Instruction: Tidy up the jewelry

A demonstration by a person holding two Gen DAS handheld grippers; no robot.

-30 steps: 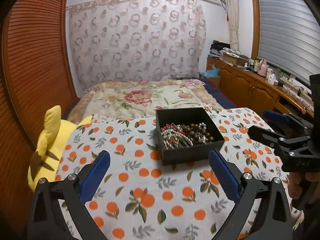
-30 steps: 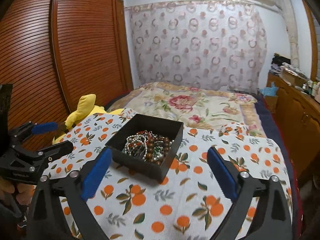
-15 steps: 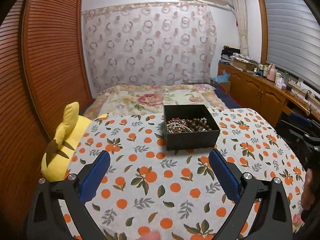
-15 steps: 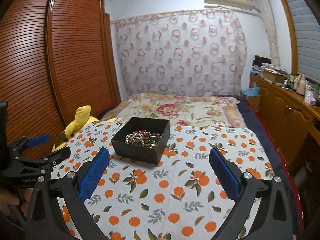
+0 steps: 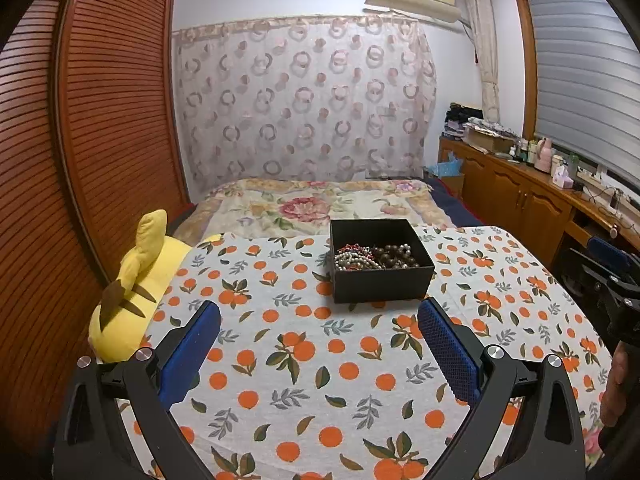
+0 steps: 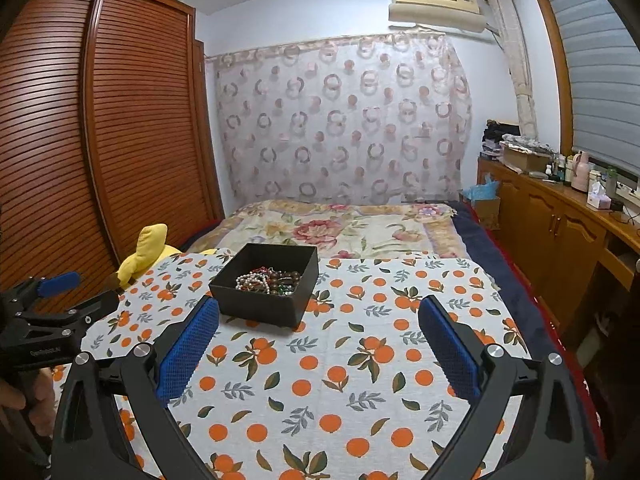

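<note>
A black open box [image 5: 382, 280] sits on the orange-print tablecloth [image 5: 304, 360]. It holds a heap of jewelry [image 5: 374, 258]: pearl strands, dark wooden beads, a red piece. The box [image 6: 260, 304] and the jewelry [image 6: 269, 281] also show in the right wrist view. My left gripper [image 5: 318, 340] is open and empty, held back from the box, above the cloth. My right gripper [image 6: 318, 340] is open and empty, also well short of the box. The left gripper shows at the left edge of the right wrist view [image 6: 60, 300], and the right one at the right edge of the left wrist view [image 5: 612, 276].
A yellow plush toy [image 5: 132, 288] lies at the table's left edge by the slatted wooden wardrobe [image 5: 80, 160]. A bed with a floral cover [image 5: 320, 204] lies beyond the table. A wooden cabinet [image 6: 560, 232] with bottles runs along the right wall.
Both grippers have pulled back and risen away from the box, which looks smaller and farther now. Both stay open and empty. The box has not moved.
</note>
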